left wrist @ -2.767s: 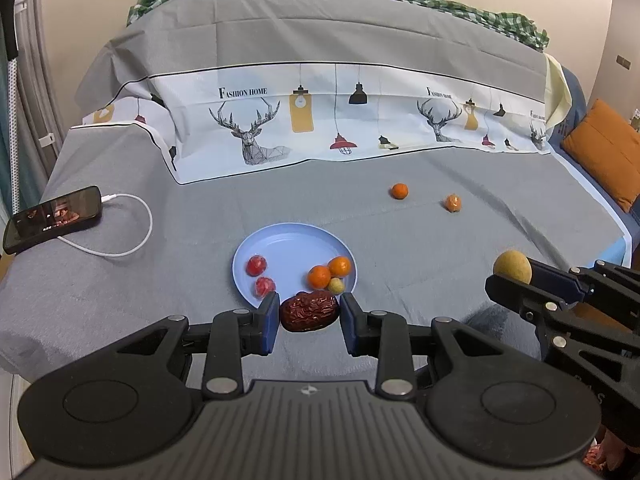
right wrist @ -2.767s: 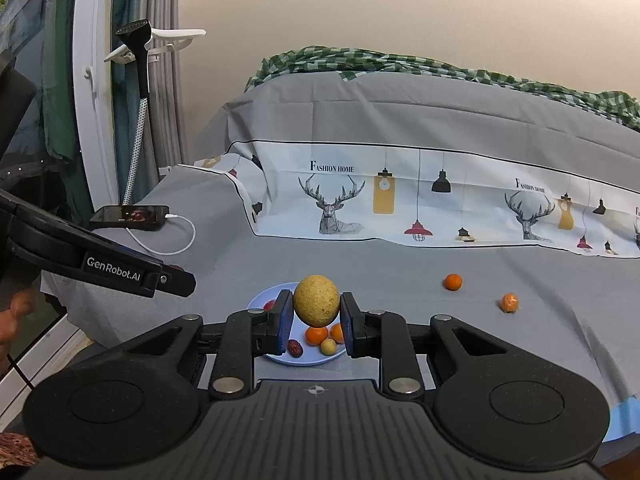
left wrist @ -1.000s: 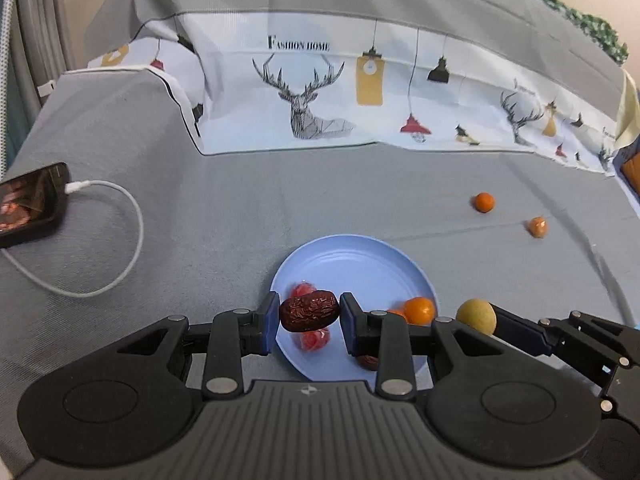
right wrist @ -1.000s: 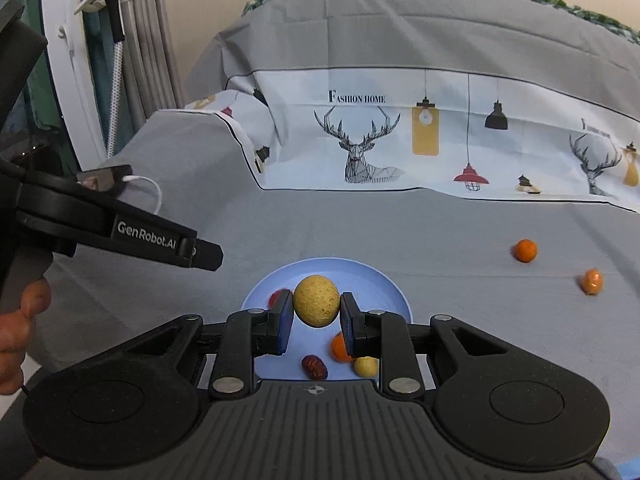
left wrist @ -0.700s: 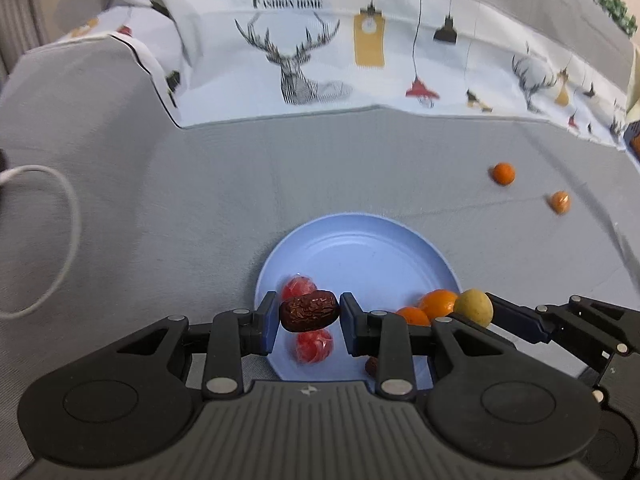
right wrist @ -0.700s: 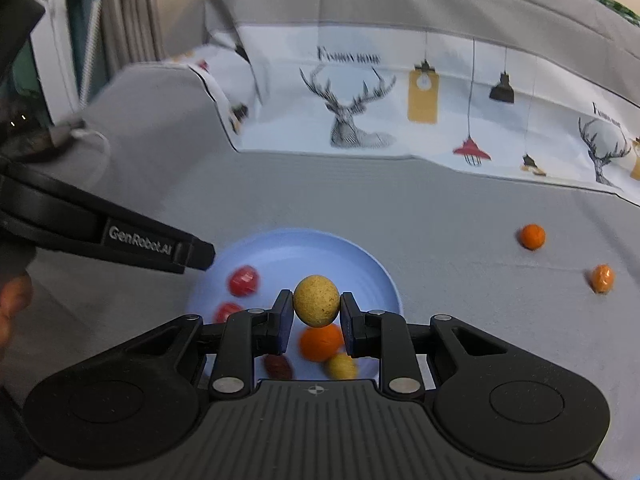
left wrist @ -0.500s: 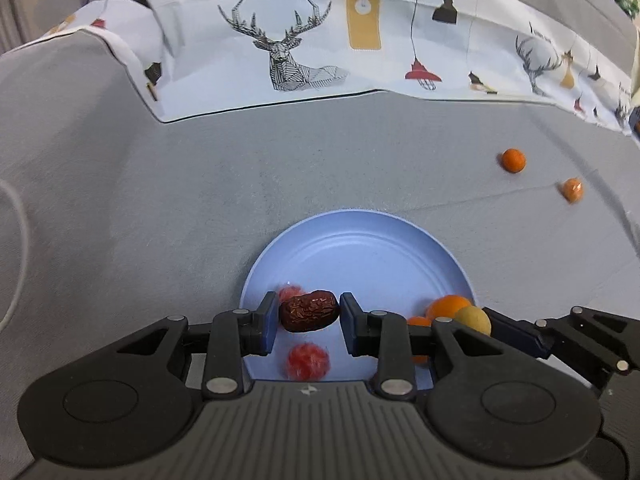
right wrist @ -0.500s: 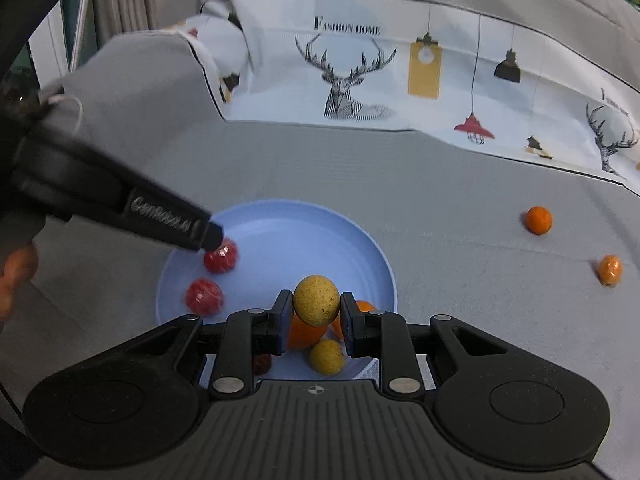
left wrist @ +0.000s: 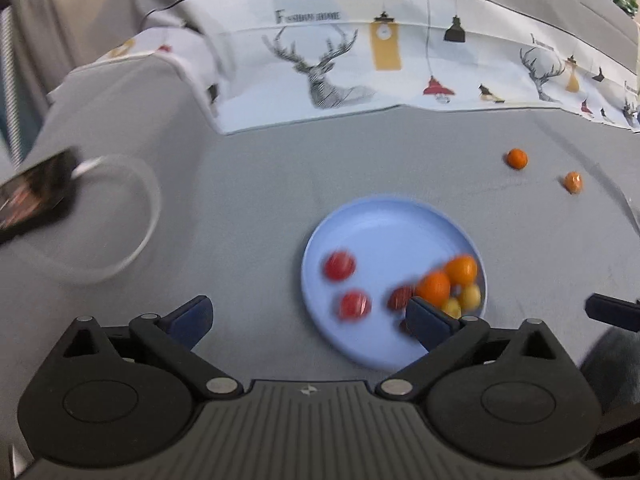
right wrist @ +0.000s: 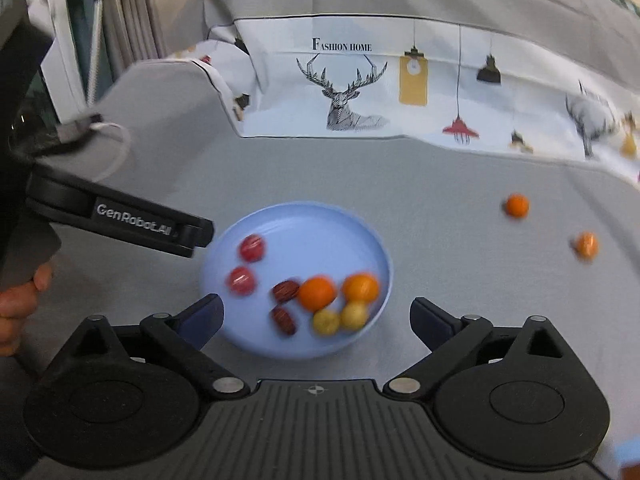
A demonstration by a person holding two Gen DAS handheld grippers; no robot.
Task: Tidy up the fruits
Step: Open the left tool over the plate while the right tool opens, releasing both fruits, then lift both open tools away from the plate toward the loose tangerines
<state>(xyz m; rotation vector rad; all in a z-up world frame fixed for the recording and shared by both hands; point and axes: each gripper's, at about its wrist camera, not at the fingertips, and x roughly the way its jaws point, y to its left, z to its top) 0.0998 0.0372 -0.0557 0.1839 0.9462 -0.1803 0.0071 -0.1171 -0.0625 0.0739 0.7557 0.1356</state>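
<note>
fruits mostly fill our blue plate (right wrist: 296, 216); two oranges (right wrist: 517, 205) remain near the bed's right edge, both jaws just released, empty.

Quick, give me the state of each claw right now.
Left claw: open, empty, jaws have just been opening, nothing between them.
Right claw: open, empty, jaws have just been opening, above the blue plate.

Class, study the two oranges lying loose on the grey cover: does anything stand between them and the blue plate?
Nothing visible does. Bare grey cover separates the two loose oranges from the blue plate. Both the left gripper and right gripper are open and empty.
</note>
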